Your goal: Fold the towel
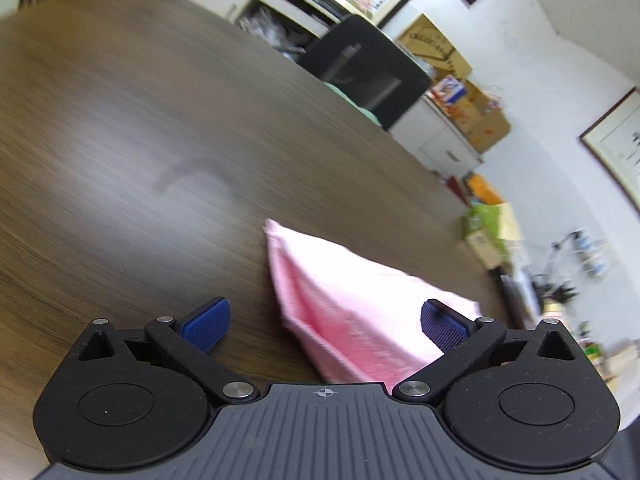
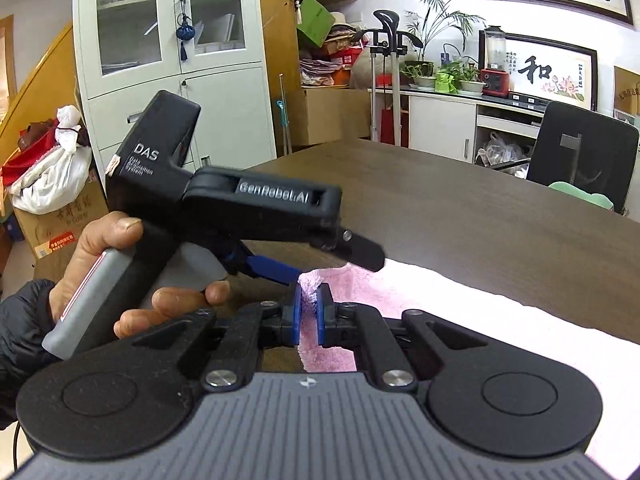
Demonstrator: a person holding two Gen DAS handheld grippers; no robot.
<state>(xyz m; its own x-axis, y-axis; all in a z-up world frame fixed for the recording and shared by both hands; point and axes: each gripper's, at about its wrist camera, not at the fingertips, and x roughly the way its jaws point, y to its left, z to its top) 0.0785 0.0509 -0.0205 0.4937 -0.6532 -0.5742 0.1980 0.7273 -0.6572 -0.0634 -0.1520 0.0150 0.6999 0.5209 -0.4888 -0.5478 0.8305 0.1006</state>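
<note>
Your right gripper pinches pink towel edge; left gripper spread wide, empty (soft, limp cloth: take corners).

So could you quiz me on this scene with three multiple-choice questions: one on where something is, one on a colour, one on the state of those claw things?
1. Where does the pink terry towel lie?
A. on the dark wood-grain table
B. on the black office chair
C. on the floor

2. What colour are the ribbed pads on the gripper fingers?
A. red
B. blue
C. green

3. How do the two grippers stand?
A. both open
B. both shut on the towel
C. left gripper open, right gripper shut on the towel

Answers:
1 A, the towel rests on the tabletop.
2 B, the pads show blue in both views.
3 C, the left fingers are spread wide, while the right ones pinch the towel's edge.
</note>
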